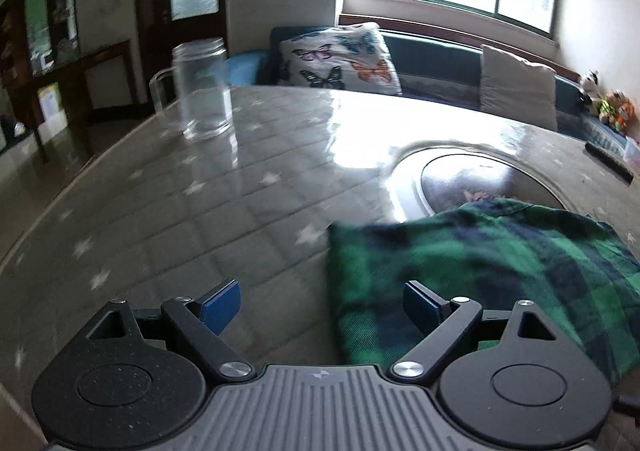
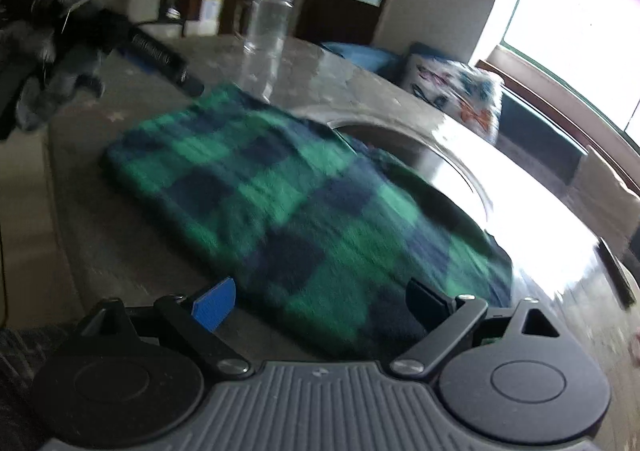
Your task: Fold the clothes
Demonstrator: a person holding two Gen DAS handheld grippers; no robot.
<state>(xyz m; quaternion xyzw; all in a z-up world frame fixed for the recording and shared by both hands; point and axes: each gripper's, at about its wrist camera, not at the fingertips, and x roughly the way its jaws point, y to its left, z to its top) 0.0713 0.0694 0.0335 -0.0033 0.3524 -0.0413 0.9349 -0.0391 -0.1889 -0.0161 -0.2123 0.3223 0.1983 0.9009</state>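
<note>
Right wrist view: plaid cloth (image 2: 280,211) lies folded on the counter (image 2: 120,251), soft, light, floppy; best pinched at a corner or edge. Right tool (image 2: 320,307) and left tool (image 1: 320,303) gape, empty.

A: Where could a gripper pass in the left wrist view?

B: The quilted table top (image 1: 208,219) lies bare through the centre and lower left. A glass mug (image 1: 202,89) stands at upper left.

A: And on the right?

B: The folded plaid cloth (image 1: 488,271) fills the lower right, overlapping the round inset (image 1: 404,187). A dark bar (image 1: 610,163) lies at the far right edge.
</note>
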